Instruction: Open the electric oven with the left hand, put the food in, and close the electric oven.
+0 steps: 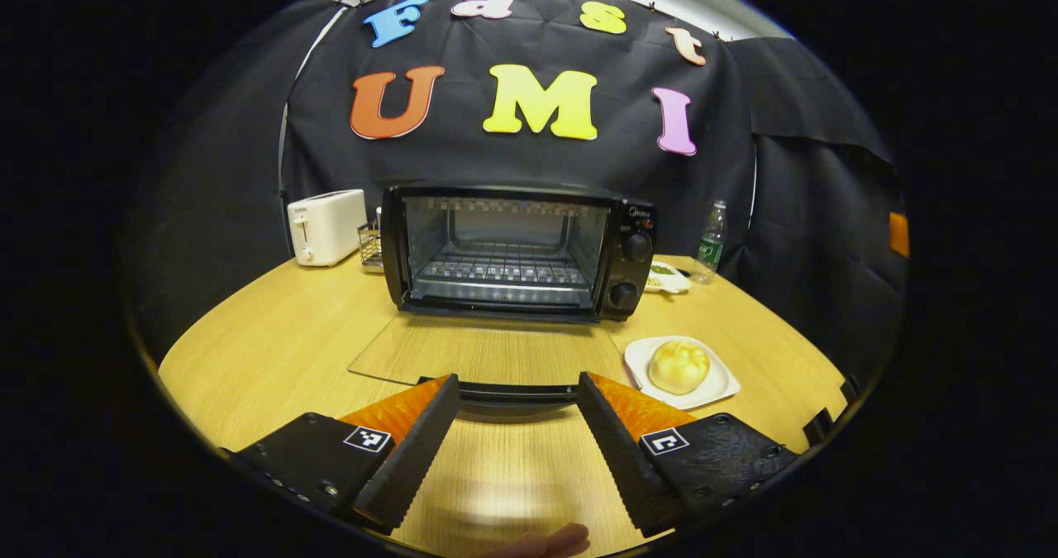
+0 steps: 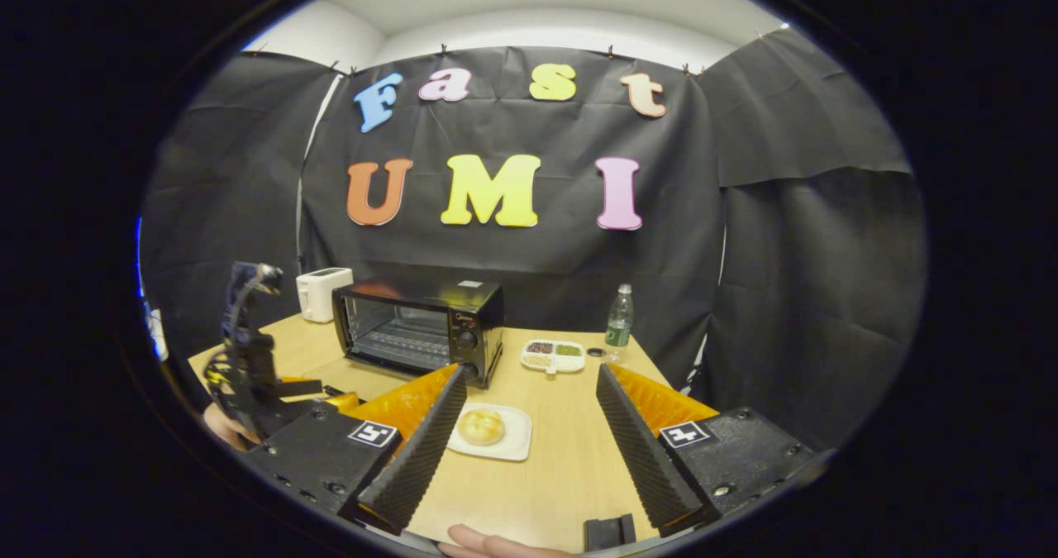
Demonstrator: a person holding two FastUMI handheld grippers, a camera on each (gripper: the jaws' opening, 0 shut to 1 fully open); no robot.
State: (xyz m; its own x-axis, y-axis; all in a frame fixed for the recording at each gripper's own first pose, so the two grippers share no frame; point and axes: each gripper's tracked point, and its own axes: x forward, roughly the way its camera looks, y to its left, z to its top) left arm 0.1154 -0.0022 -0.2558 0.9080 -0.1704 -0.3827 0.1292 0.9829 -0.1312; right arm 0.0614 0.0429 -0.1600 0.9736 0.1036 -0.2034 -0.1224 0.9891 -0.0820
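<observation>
Now my open left gripper (image 1: pixel 517 426) faces the lowered oven door (image 1: pixel 488 358); the bun (image 2: pixel 481 426), centre frame between my right gripper (image 2: pixel 529 442)'s spread fingers, looks soft, so I'd pinch its sides lightly.

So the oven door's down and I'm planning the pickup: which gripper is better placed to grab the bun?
Right. The right gripper is open and looks straight at the bun on its plate. The left gripper sits at the lowered door's handle, the bun off to its right.
</observation>
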